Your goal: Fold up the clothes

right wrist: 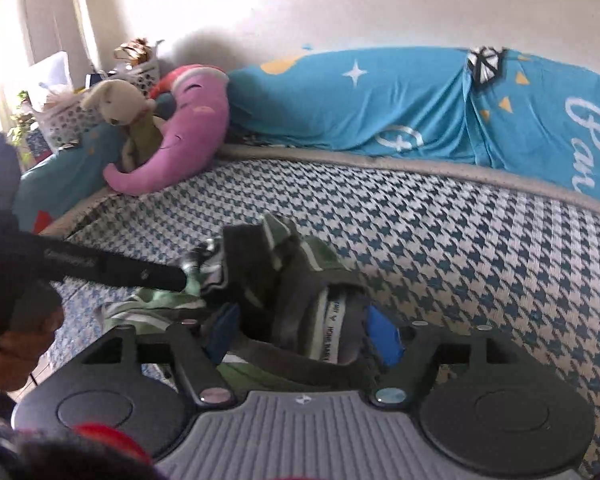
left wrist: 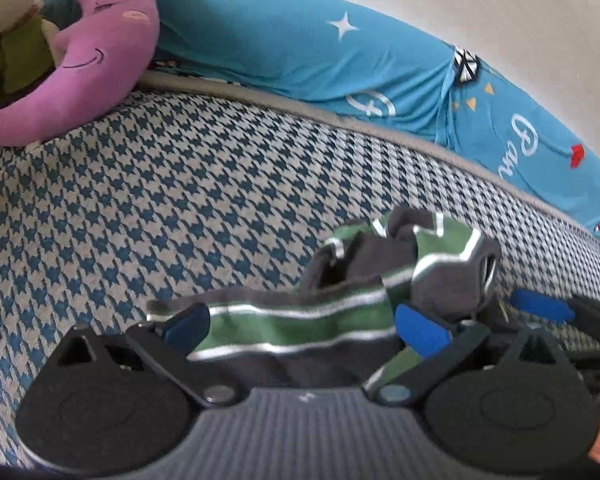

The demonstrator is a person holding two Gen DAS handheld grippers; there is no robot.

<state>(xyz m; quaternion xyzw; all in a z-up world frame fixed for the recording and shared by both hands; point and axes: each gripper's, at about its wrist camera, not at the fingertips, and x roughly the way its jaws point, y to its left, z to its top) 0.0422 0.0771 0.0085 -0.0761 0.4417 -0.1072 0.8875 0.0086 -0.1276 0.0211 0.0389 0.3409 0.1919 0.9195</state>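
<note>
A green, grey and white striped garment (left wrist: 300,320) lies bunched on the houndstooth bed mat (left wrist: 180,184). My left gripper (left wrist: 304,330) is open, its blue pads (left wrist: 420,334) wide apart with a flat stretch of the garment between them. In the right wrist view the garment (right wrist: 296,276) rises in a heap, and my right gripper (right wrist: 304,336) is shut on its thick collar part with the white label. The left gripper (right wrist: 180,278) shows there as a black bar that touches the garment's left edge. One blue pad of the right gripper's fingers (left wrist: 540,306) shows beside the heap.
A pink plush cushion (left wrist: 96,60) and a beige stuffed toy (left wrist: 16,20) sit at the bed's far left. A blue printed quilt (left wrist: 300,44) runs along the wall behind the mat. A basket (right wrist: 72,116) stands past the toys. A person's hand (right wrist: 8,356) is at the left.
</note>
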